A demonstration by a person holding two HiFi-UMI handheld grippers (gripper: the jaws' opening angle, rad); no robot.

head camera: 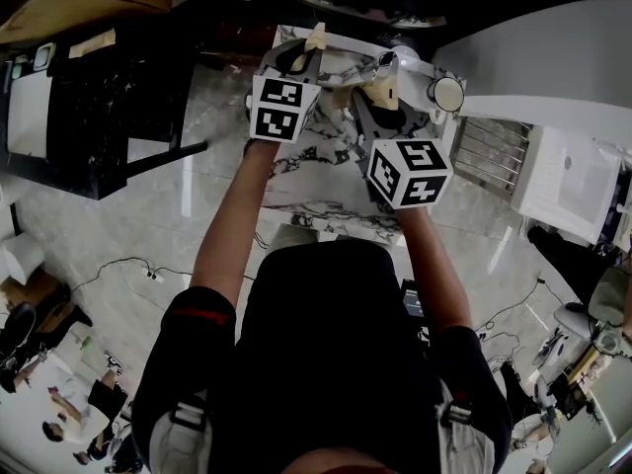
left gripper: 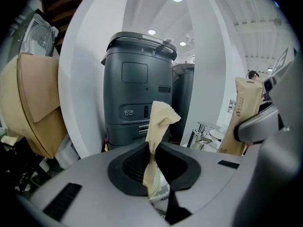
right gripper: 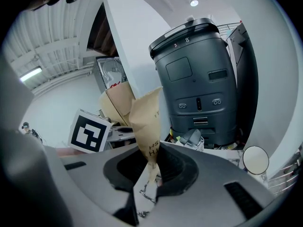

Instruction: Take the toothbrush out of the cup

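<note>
My left gripper (left gripper: pixel 154 162) is shut on a narrow tan paper packet (left gripper: pixel 158 124) with a serrated top that stands up between its pads. My right gripper (right gripper: pixel 150 167) is shut on a wider tan packet (right gripper: pixel 147 122) with dark print. In the head view both grippers, the left gripper (head camera: pixel 314 47) and the right gripper (head camera: pixel 380 87), are held close together over the far end of a marbled table (head camera: pixel 306 181). Each gripper view shows the other's tan packet (left gripper: pixel 246 110) beside it. I cannot tell whether they are one packet. No bare toothbrush or cup shows.
A dark grey machine (left gripper: pixel 139 89) with buttons stands straight ahead against a white curved wall. A small round mirror (right gripper: pixel 256 160) and a chrome fitting (left gripper: pixel 203 135) sit at the table's far right. A brown cardboard shape (left gripper: pixel 33 103) is on the left. Cables lie on the floor.
</note>
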